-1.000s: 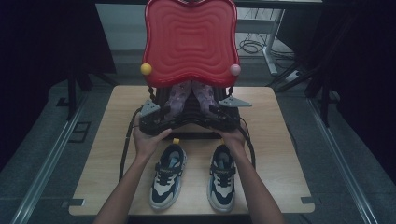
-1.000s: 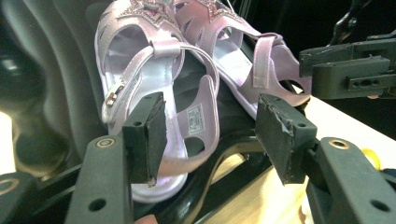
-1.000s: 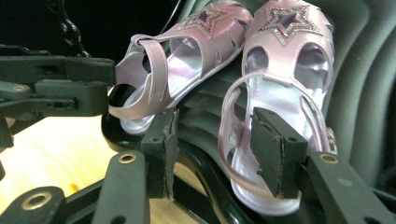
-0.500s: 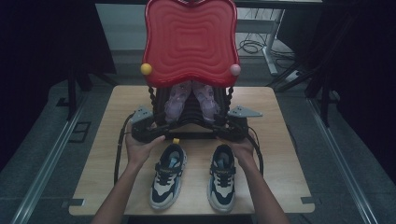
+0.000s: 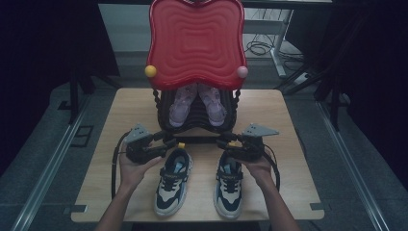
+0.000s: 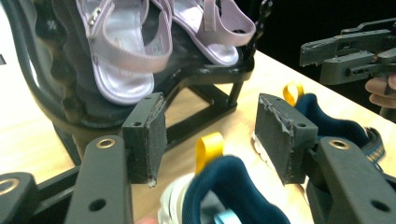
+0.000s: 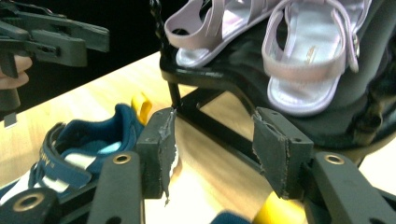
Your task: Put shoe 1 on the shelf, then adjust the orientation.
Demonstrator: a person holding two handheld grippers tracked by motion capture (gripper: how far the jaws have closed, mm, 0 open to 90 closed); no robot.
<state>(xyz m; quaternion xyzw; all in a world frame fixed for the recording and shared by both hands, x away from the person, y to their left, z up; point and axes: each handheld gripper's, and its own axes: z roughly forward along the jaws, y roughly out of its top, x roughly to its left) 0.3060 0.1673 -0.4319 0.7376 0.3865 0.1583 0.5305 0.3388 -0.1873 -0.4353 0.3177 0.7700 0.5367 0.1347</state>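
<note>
Two navy and white sneakers stand side by side on the wooden table [image 5: 288, 144], heels away from me. My left gripper [image 5: 169, 143] hovers open at the heel of the left sneaker [image 5: 173, 185]. In the left gripper view its pads [image 6: 149, 135] stand apart over that sneaker's yellow heel loop [image 6: 208, 148] without touching it. My right gripper [image 5: 222, 143] is open at the heel of the right sneaker [image 5: 230, 185]. Its jaws have just been opening, and a yellow loop [image 7: 275, 210] sits below them, clear of the pads [image 7: 161, 149].
A black rack [image 5: 197, 126] with a tall red back panel [image 5: 195, 43] stands behind the sneakers and carries a pair of pink sandals [image 5: 211, 103]. Its base bar [image 6: 205, 112] lies just beyond both grippers. Bare tabletop lies left and right of the shoes.
Both hands have drawn back from the rack toward me and spread apart, ending at the sneaker heels. The sneakers and sandals have not moved.
</note>
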